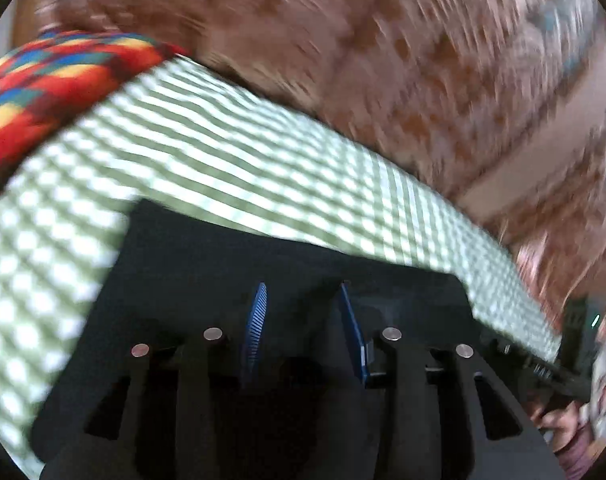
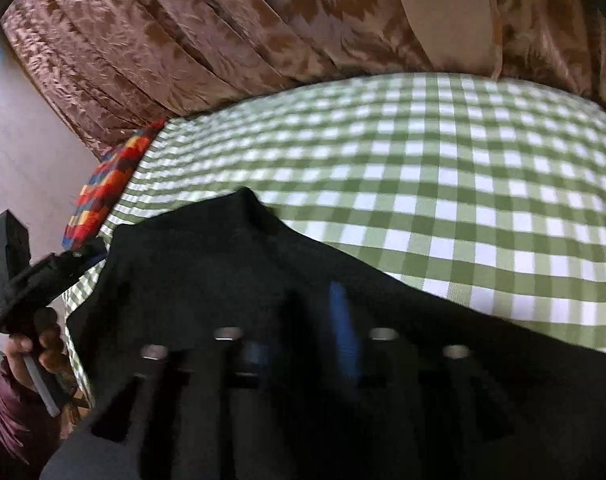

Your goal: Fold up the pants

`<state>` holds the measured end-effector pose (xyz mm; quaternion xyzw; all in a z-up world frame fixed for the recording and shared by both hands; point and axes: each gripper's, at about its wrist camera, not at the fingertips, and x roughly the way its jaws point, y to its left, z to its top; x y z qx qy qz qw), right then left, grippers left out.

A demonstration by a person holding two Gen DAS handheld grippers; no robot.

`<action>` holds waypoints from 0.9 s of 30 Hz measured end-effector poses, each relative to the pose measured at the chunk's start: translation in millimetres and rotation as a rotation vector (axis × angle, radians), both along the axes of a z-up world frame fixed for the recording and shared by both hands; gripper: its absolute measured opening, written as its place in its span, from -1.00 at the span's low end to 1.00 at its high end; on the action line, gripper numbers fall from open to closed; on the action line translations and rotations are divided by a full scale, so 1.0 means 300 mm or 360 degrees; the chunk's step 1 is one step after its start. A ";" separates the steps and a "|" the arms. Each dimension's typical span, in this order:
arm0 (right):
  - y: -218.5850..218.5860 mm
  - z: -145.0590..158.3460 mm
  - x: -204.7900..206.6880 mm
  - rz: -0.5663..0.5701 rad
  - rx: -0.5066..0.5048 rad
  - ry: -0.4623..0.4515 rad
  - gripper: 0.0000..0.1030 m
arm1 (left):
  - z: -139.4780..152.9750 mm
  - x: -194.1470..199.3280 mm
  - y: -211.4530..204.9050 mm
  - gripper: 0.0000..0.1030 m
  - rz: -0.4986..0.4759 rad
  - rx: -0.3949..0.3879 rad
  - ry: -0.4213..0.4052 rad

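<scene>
1. My left gripper (image 1: 303, 300) looks spread, with the pants (image 1: 231, 248) lying flat on the checked counter (image 1: 223, 152).
2. I cannot tell my right gripper's (image 2: 303, 312) grip.
3. Probably mid-fold; next, regrasp an edge.

1. The black, matte fabric pants (image 1: 287, 248) fill the lower middle of the left wrist view as a flat, smooth dark sheet with a straight upper edge, lying on checked cloth.
2. In the right wrist view the same pants (image 2: 223, 264) spread across the lower half of the frame, blurred, with one small peak raised at their upper edge.
</scene>
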<state>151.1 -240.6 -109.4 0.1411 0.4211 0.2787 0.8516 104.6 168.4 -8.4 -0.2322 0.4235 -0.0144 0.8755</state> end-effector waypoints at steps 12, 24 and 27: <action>0.025 0.048 -0.239 0.0085 0.0080 -0.0054 -0.03 | -0.047 -0.557 0.411 -0.29 0.0535 -0.0397 0.0027; 0.042 -0.078 -0.273 0.0051 -0.0008 0.0010 0.00 | -0.192 -0.381 0.221 -1.00 0.0465 0.0327 0.0327; 0.044 -0.092 -0.281 0.0056 -0.0013 -0.0043 0.02 | -0.153 -0.394 0.184 -1.00 0.0458 0.0453 0.0318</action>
